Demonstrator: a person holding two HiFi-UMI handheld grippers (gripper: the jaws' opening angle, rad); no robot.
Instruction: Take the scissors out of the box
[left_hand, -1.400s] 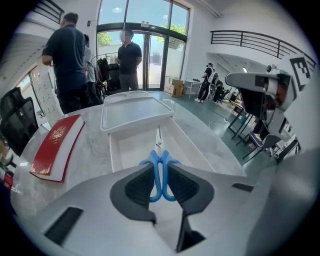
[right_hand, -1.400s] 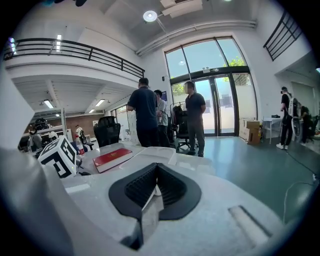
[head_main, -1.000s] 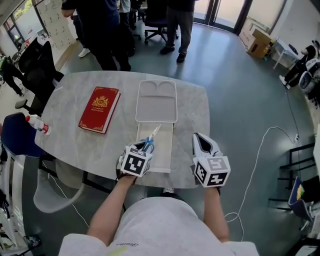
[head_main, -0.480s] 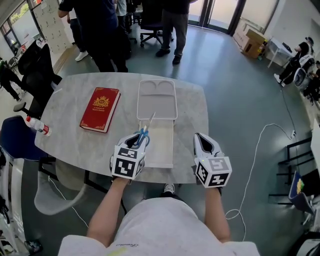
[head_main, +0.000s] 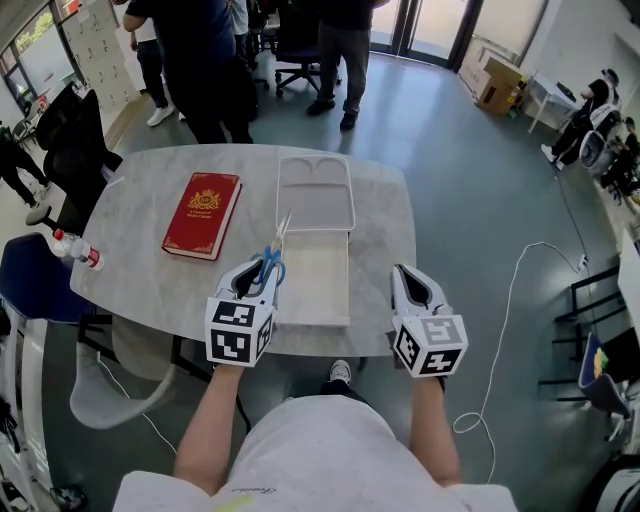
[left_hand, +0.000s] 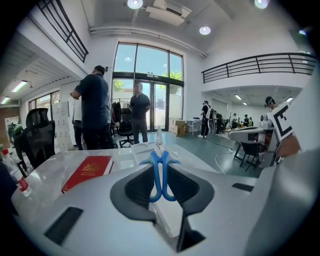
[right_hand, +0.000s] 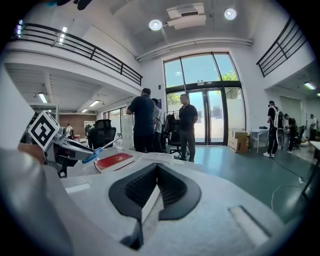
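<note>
Blue-handled scissors (head_main: 268, 264) are clamped by the handles in my left gripper (head_main: 256, 281), blades pointing away from me, above the left edge of the white box (head_main: 316, 290). In the left gripper view the blue handles of the scissors (left_hand: 160, 172) sit squeezed between the black pads (left_hand: 134, 189), blades aimed at the box (left_hand: 148, 148). The box lies open, its lid (head_main: 314, 196) flat beyond the base. My right gripper (head_main: 408, 279) hovers right of the box, jaws together with nothing in them. From the right gripper view (right_hand: 156, 172) the left gripper (right_hand: 57, 146) and scissors (right_hand: 98, 152) show at the left.
A red book (head_main: 201, 215) lies left of the box on the marble table (head_main: 380, 215). A bottle (head_main: 76, 248) rests at the table's left edge by a blue chair. People (head_main: 190, 60) and office chairs stand beyond the far edge. A cable (head_main: 520, 300) runs over the floor on the right.
My left gripper has drawn left and toward me with the scissors, carrying them from over the box's inside to its left edge. The right gripper has stayed in place.
</note>
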